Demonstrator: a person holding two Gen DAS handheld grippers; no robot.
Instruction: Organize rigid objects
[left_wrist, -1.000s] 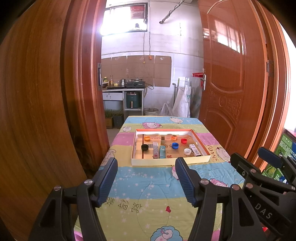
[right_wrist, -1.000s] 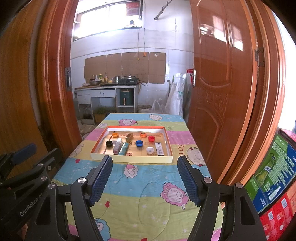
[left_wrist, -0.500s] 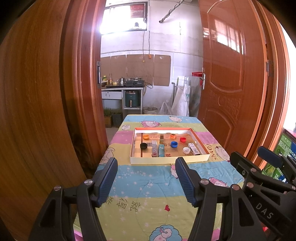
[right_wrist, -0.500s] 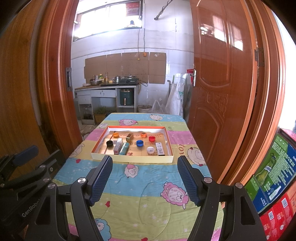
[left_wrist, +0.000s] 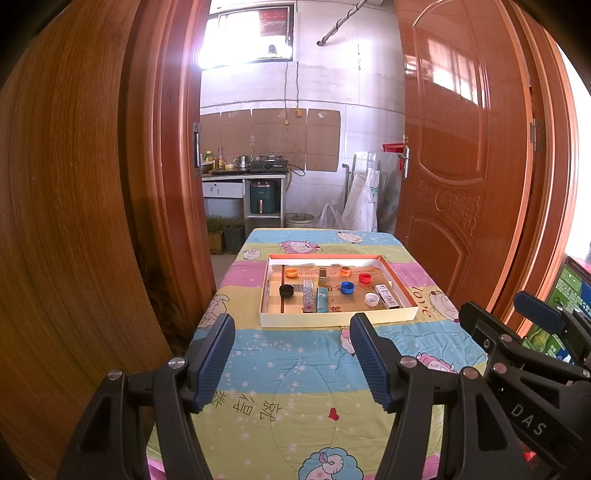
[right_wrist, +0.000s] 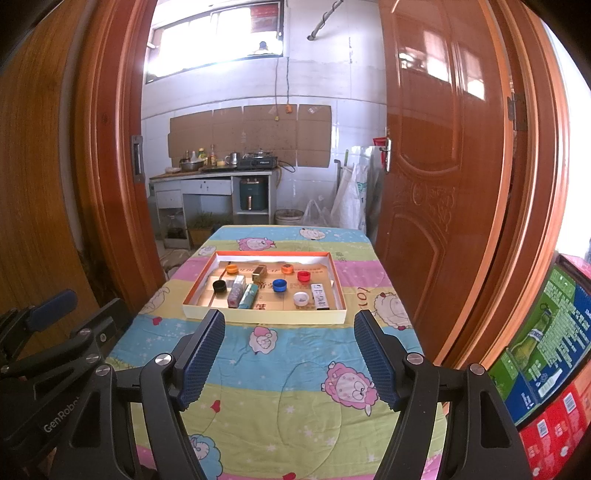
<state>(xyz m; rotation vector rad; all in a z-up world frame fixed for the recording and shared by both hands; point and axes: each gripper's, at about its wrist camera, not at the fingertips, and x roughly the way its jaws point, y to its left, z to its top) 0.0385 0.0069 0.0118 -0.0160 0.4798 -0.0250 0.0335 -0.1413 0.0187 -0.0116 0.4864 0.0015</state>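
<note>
A shallow cardboard tray lies on the far half of the table. In it are several bottle caps: black, blue, red, white and two orange. Small boxes lie between them. My left gripper is open over the near part of the table, well short of the tray. My right gripper is open too, beside it, holding nothing.
A colourful cartoon cloth covers the table. Wooden door leaves flank the table on both sides. Printed cartons stand at the right. A kitchen counter is behind.
Both grippers have drawn back slightly, so the tray looks a little smaller and farther. Their jaws have stayed open.
</note>
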